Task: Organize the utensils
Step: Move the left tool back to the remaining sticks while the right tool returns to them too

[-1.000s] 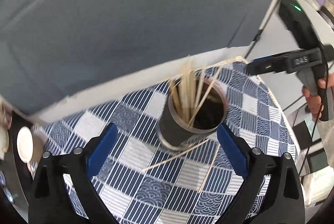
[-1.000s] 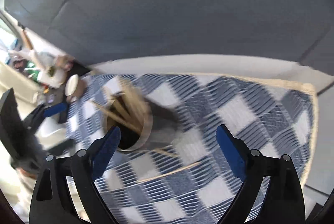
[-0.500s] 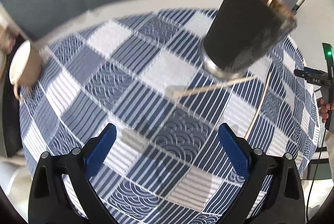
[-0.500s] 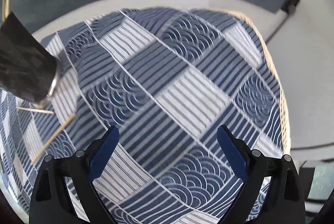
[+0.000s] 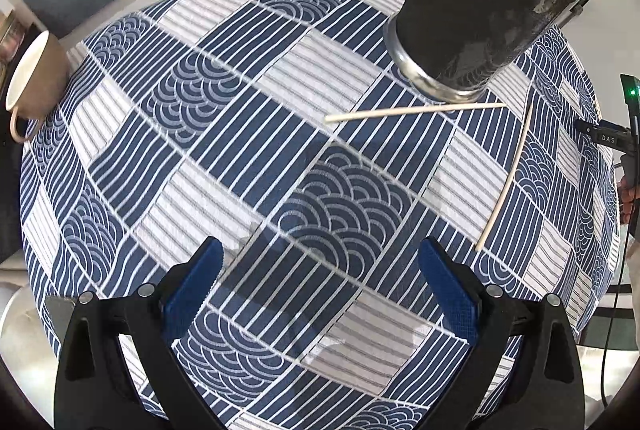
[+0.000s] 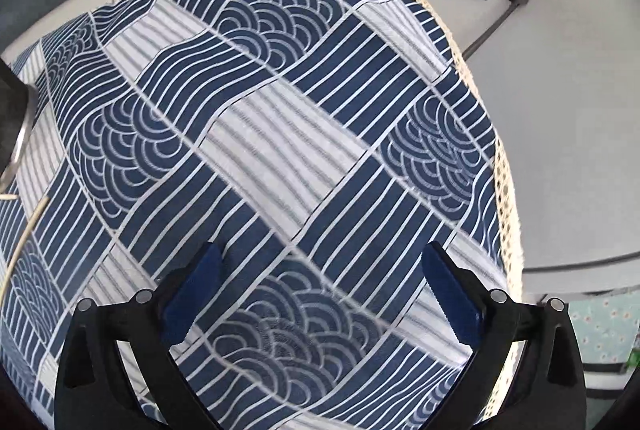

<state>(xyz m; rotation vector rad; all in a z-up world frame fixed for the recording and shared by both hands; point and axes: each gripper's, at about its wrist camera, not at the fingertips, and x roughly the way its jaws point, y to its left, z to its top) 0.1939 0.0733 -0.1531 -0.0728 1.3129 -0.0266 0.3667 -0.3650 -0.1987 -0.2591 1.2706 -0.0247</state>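
The right tool (image 6: 320,282) hangs over the blue-and-white patterned cloth (image 6: 280,149), its blue-padded jaws spread wide with nothing between them. At the far left edge, a dark holder (image 6: 10,125) and a pale chopstick (image 6: 24,234) lie on the cloth. White desk (image 6: 560,109) shows beyond the cloth's lace edge.

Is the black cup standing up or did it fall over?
Standing up. The black cup rests on its metal base on the blue tablecloth, with sticks poking out the top. Two chopsticks lie loose beside it.
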